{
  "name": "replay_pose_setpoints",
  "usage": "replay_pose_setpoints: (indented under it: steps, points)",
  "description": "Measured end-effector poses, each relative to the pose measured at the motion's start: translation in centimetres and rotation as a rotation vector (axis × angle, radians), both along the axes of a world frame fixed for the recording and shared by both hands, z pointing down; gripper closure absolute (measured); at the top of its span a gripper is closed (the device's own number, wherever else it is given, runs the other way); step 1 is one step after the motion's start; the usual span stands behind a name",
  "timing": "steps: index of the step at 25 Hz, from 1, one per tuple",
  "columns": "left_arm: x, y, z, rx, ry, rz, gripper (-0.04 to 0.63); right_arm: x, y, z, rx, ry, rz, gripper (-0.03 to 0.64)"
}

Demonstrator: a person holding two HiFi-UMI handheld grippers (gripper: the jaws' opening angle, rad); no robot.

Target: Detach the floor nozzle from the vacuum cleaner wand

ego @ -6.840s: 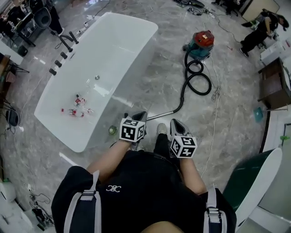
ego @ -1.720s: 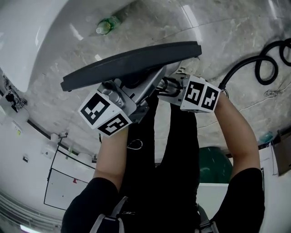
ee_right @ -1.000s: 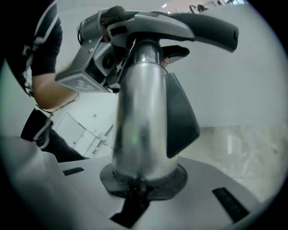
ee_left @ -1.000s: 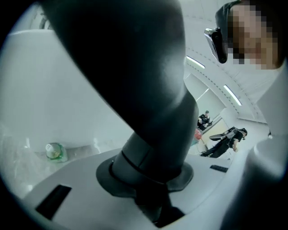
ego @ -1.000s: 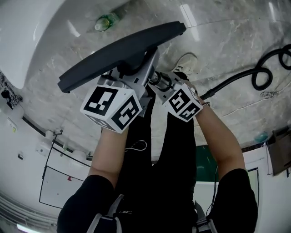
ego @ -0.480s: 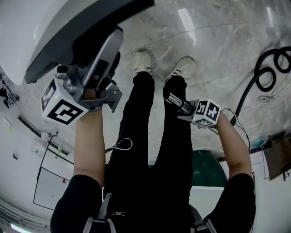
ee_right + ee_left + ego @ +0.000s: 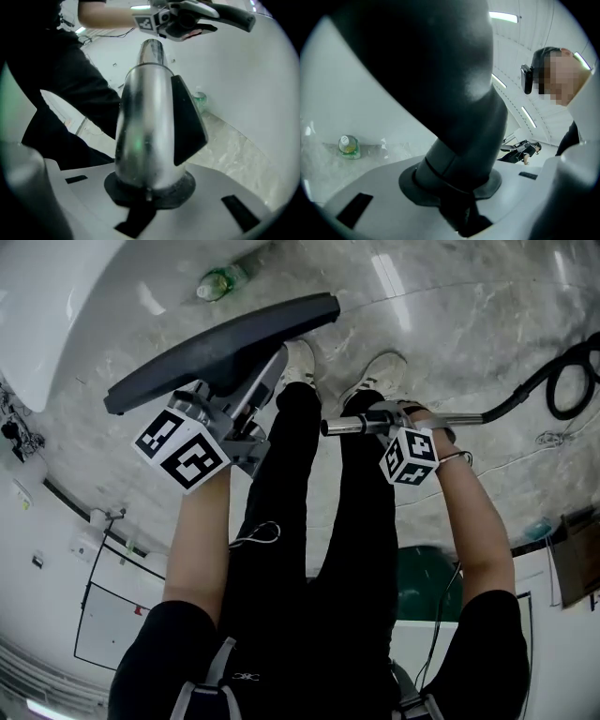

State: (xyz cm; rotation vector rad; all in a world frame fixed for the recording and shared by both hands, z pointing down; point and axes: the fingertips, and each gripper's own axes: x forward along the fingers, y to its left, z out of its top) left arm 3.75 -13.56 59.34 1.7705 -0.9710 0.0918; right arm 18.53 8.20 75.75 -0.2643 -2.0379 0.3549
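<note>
Glossy grey marble floor, white bathtub, green bottle beside it

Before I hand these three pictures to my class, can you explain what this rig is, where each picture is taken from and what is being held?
No robot here: a person holds a two-jaw gripper in each hand. One picture comes from a camera on the person's head, looking down at a marble floor with a white bathtub and a green bottle. The other two come from cameras riding on the grippers. The left gripper is shut on the neck of the dark floor nozzle; the right gripper is shut on the shiny metal wand, which leads to a black hose. Nozzle and wand are apart.
</note>
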Motion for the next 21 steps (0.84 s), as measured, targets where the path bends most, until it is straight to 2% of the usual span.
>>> replay_pose_setpoints:
  steps: [4,6,13,21]
  points:
    - [-0.1,0.0,0.1,-0.017,-0.013,-0.002,0.48,-0.4,-1.9,-0.8,-0.054,-0.03,0.128,0.565]
    - [-0.1,-0.4,-0.3,-0.007,-0.011,-0.018,0.48,0.0,-2.5,-1.0,-0.056,-0.034,0.157,0.565]
    - [-0.4,-0.2,0.1,-0.014,-0.047,-0.014,0.48,0.2,-2.9,-0.6,0.006,-0.019,0.104,0.565]
    - [-0.2,0.3,0.6,-0.034,-0.036,0.007,0.48,-0.8,-6.2,-0.1,0.046,-0.026,0.169,0.565]
